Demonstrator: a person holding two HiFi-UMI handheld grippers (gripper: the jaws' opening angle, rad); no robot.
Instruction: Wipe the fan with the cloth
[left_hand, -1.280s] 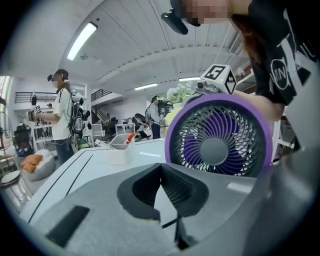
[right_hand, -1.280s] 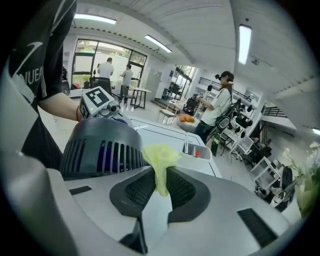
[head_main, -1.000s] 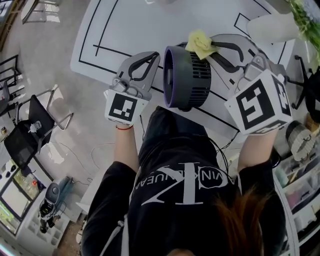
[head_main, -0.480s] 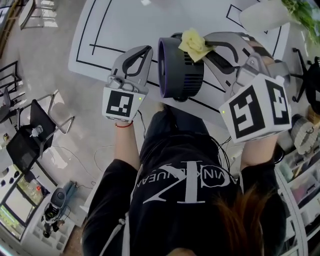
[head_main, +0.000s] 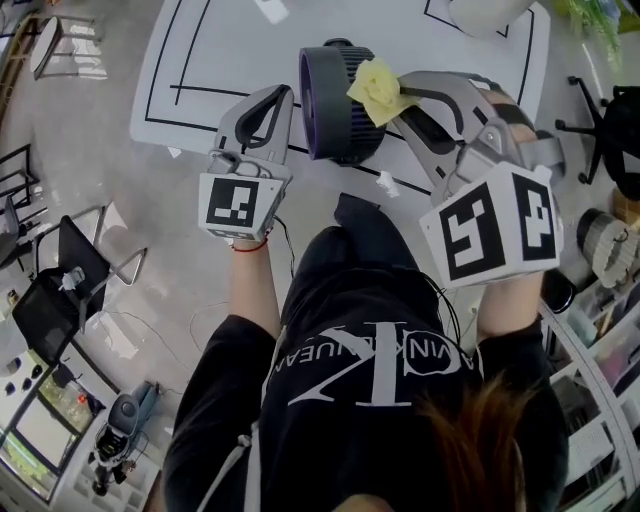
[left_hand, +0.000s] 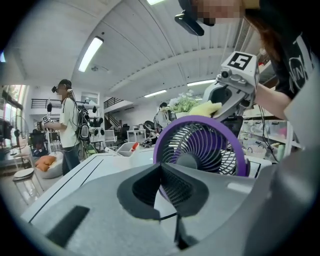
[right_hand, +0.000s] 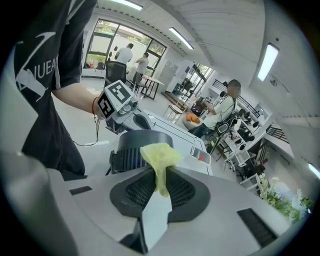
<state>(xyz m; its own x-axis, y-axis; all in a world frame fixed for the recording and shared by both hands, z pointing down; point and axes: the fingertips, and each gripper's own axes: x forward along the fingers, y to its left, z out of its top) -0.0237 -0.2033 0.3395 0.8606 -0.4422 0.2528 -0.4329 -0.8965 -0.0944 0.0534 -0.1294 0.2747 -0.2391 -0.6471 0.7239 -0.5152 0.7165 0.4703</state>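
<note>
At the fan (head_main: 335, 105) rim the right gripper (head_main: 392, 96) fingers clamp the cloth (head_main: 374, 86); left gripper (head_main: 284, 94) fingers together.

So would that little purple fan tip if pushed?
Possibly: the purple-rimmed plastic fan stands upright, its base hidden. Its open grille suggests light weight. A push from the crumpled yellow cloth near its top could rock it.

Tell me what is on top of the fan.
A yellow cloth, pinched in the jaws of the right gripper, sits at the top edge of the fan. The fan surface under the cloth is covered, so contact cannot be confirmed.
</note>
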